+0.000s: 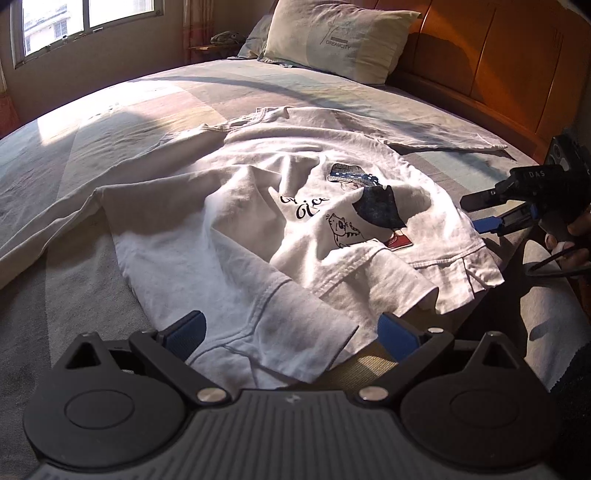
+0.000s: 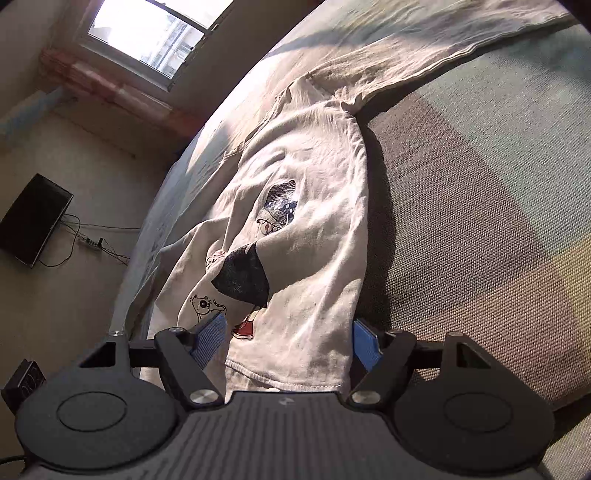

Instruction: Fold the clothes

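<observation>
Left wrist view looks across a bed [image 1: 110,122] where a white long-sleeved shirt [image 1: 229,221] lies rumpled, its printed front up, with a cartoon girl and cat at the middle of the cloth. The left tool [image 1: 291,332] hangs at 6 o'clock with its blue pads spread wide; the shirt's hem and a cuff lie between them, but neither pad presses on the cloth, so it grips nothing. At 3 o'clock the right tool [image 1: 484,214] reaches in toward the shirt's side edge, a hand [image 1: 569,236] behind it, its two fingers parted. A pillow [image 1: 336,37] sits at 12 o'clock against a wooden headboard [image 1: 498,62], and a window [image 1: 74,22] shows at 11 o'clock.

From the right wrist view, the right tool [image 2: 290,341] stands well open at 6 o'clock, straddling the shirt's [image 2: 314,229] hemmed edge; the blue pads sit either side of the fabric without pinching it. One sleeve [image 2: 424,55] runs off toward 1 o'clock over the bed's [image 2: 480,221] striped cover. A dark flat screen [image 2: 33,218] lies on the floor at 9 o'clock with cables beside it.
</observation>
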